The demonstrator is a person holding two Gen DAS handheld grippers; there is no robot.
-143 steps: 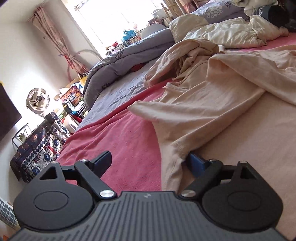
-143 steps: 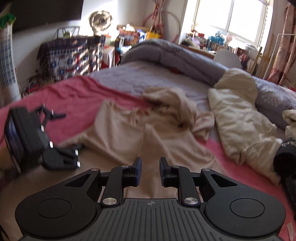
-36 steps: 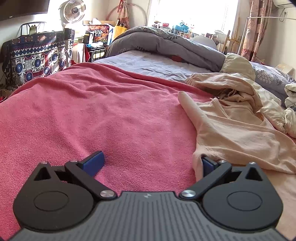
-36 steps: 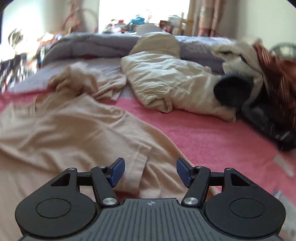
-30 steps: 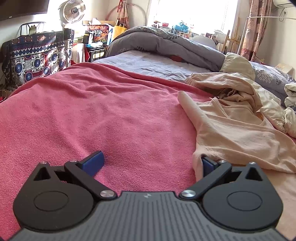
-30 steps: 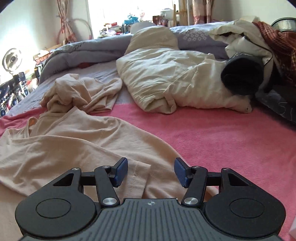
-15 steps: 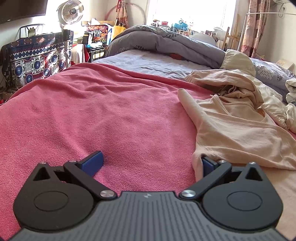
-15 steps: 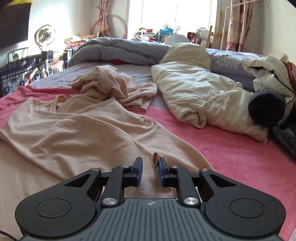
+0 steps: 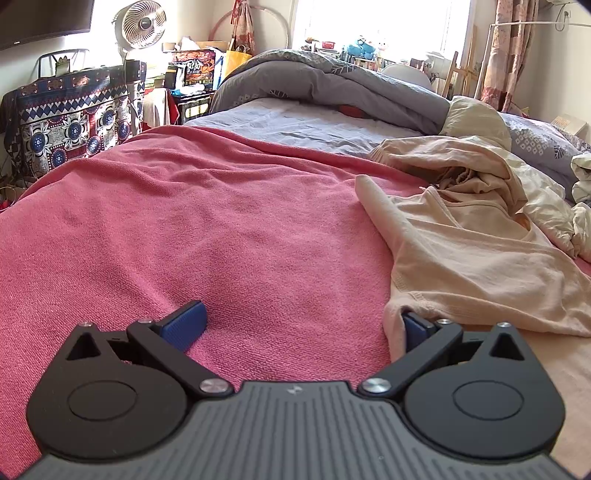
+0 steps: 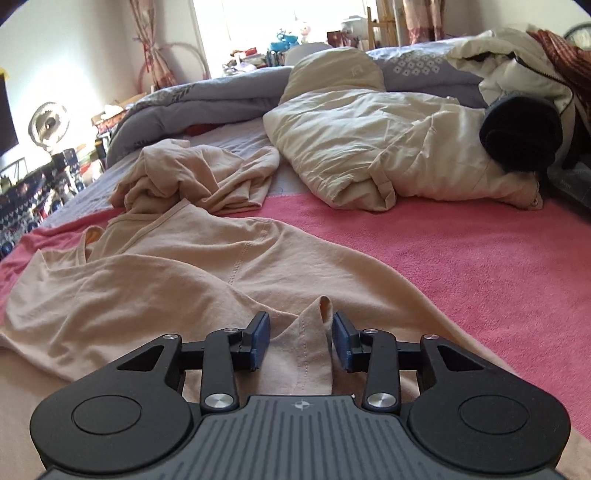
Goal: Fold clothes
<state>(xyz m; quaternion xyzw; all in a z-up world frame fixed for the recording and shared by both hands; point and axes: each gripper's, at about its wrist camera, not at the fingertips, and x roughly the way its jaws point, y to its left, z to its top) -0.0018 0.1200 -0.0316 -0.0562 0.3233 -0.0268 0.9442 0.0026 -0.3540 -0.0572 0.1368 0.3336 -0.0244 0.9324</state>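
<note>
A beige shirt (image 9: 461,258) lies spread and wrinkled on the pink blanket (image 9: 221,229), at the right of the left wrist view. My left gripper (image 9: 299,326) rests low on the blanket and is open wide. Its right pad (image 9: 413,328) is tucked against the shirt's hem corner, and its left pad lies on bare blanket. In the right wrist view the same shirt (image 10: 166,280) fills the left and middle. My right gripper (image 10: 300,341) is open, with a raised fold of the shirt's edge (image 10: 317,325) standing loosely between its pads.
A second crumpled beige garment (image 10: 192,173) lies beyond the shirt. A cream duvet (image 10: 388,147) and a black rolled item (image 10: 517,136) lie to the right, with a grey quilt (image 9: 332,85) at the back. Left of the bed are a fan (image 9: 140,24) and patterned-cloth furniture (image 9: 74,110).
My right gripper, shut on the shirt's edge half a second ago, has opened, leaving the fold standing between its pads. The left gripper has hardly moved.
</note>
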